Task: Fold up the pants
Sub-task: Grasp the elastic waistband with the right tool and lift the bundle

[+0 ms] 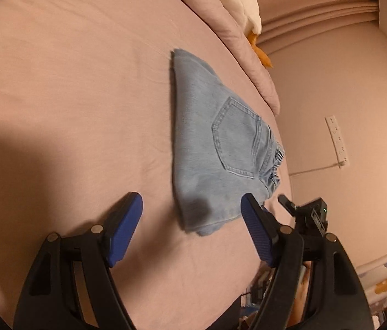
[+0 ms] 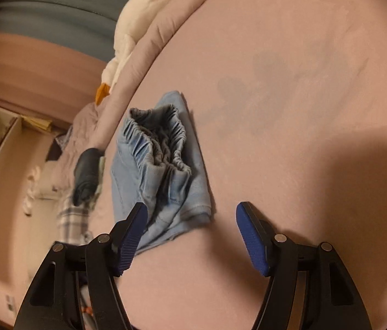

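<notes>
Light blue denim pants point(image 1: 215, 143) lie folded into a compact bundle on the pink bed sheet point(image 1: 69, 96), back pocket up and the elastic waistband toward the bed's edge. My left gripper point(image 1: 192, 206) stands open just short of the bundle's near end, with nothing between its blue pads point(image 1: 123, 228). In the right wrist view the same pants point(image 2: 163, 165) show their gathered waistband facing me. My right gripper point(image 2: 192, 214) is open above the bundle's near corner, its left pad point(image 2: 131, 239) overlapping the denim in the picture, without any grip on it.
A rolled pink quilt point(image 1: 237, 35) with a white and orange plush toy point(image 1: 242, 5) lies along the bed's far side. The bed edge runs right beside the pants. A wall socket strip point(image 1: 336, 140) is on the wall. Dark folded clothes point(image 2: 86, 173) lie past the bed's edge.
</notes>
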A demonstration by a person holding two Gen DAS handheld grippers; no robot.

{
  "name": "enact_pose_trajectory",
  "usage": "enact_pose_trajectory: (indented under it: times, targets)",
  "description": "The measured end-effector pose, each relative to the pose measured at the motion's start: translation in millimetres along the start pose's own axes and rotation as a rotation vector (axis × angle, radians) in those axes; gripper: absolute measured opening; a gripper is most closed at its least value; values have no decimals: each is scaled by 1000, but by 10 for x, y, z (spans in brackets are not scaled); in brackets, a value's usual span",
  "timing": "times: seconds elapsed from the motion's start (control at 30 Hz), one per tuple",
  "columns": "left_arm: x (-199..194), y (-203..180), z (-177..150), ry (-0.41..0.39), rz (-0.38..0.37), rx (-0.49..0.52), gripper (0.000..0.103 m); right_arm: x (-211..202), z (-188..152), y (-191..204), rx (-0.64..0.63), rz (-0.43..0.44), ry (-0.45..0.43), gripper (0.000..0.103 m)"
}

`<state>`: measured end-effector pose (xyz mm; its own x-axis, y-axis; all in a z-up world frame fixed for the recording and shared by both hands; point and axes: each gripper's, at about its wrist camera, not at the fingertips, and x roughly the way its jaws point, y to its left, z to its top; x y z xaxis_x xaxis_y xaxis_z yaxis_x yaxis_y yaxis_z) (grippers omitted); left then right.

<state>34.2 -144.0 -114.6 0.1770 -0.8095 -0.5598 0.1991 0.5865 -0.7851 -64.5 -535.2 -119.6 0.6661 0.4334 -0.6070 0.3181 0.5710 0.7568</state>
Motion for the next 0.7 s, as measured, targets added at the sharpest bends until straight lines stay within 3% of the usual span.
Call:
enact_pose_trajectory:
  times: [0.23,0.4,0.7]
  targets:
    - [283,-92,207,55,-51,7,74,286,144,149,-19,74,95,68]
    - [386,-121,304,66,-61,34,74,512,212,331,-111,42,163,72]
    - [702,-283,514,69,4,101,76,682,321,424,-187,11,201,76]
